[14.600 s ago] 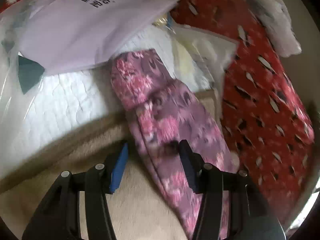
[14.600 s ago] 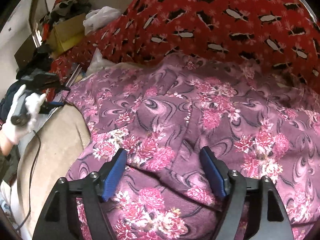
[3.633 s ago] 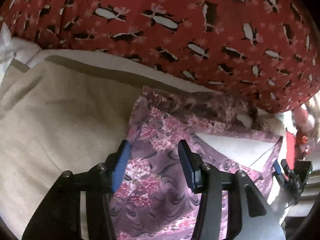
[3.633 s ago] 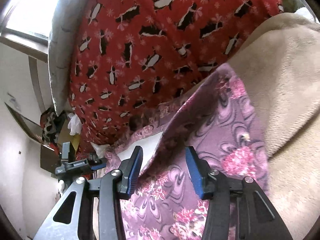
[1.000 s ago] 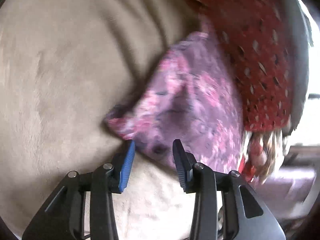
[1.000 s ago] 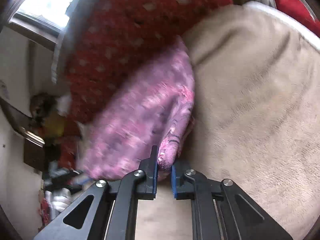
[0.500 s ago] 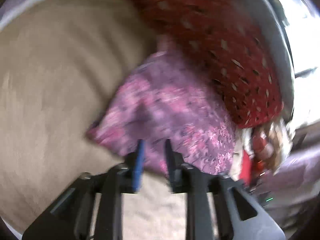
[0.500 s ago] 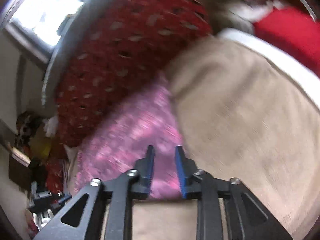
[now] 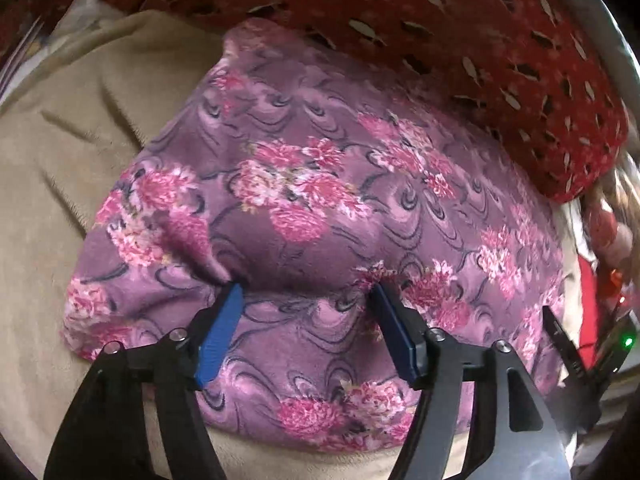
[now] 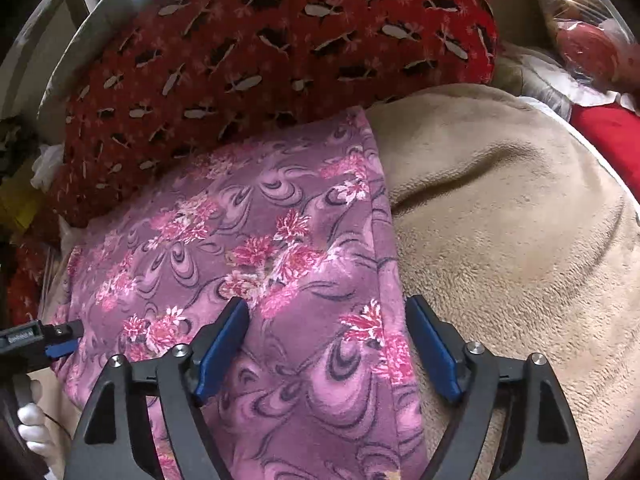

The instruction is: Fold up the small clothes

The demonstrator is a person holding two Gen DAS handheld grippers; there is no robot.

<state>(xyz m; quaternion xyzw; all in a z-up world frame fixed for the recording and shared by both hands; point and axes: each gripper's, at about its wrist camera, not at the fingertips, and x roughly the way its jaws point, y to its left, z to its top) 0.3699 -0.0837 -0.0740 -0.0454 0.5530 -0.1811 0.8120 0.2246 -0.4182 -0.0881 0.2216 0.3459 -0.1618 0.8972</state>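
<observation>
A purple garment with pink flowers [image 9: 320, 208] lies folded flat on a beige fleece blanket [image 9: 68, 128]. It also shows in the right wrist view [image 10: 256, 240]. My left gripper [image 9: 306, 300] is open, its blue pads just above the garment's near part, holding nothing. My right gripper [image 10: 326, 316] is open over the garment's right edge, one pad over the cloth and one over the blanket [image 10: 512, 248]. The left gripper's tip [image 10: 60, 336] shows at the left edge of the right wrist view, and the right gripper's body [image 9: 576, 360] at the right edge of the left wrist view.
A red pillow with a penguin print [image 9: 460, 28] [image 10: 280, 40] lies right behind the garment. Red items and a clear plastic bag [image 10: 592, 40] sit at the far right. Clutter and a yellow box [image 10: 16, 200] are at the far left.
Both grippers were shut on the garment while swinging it over; now both have opened and let go. The garment lies flat on the blanket.
</observation>
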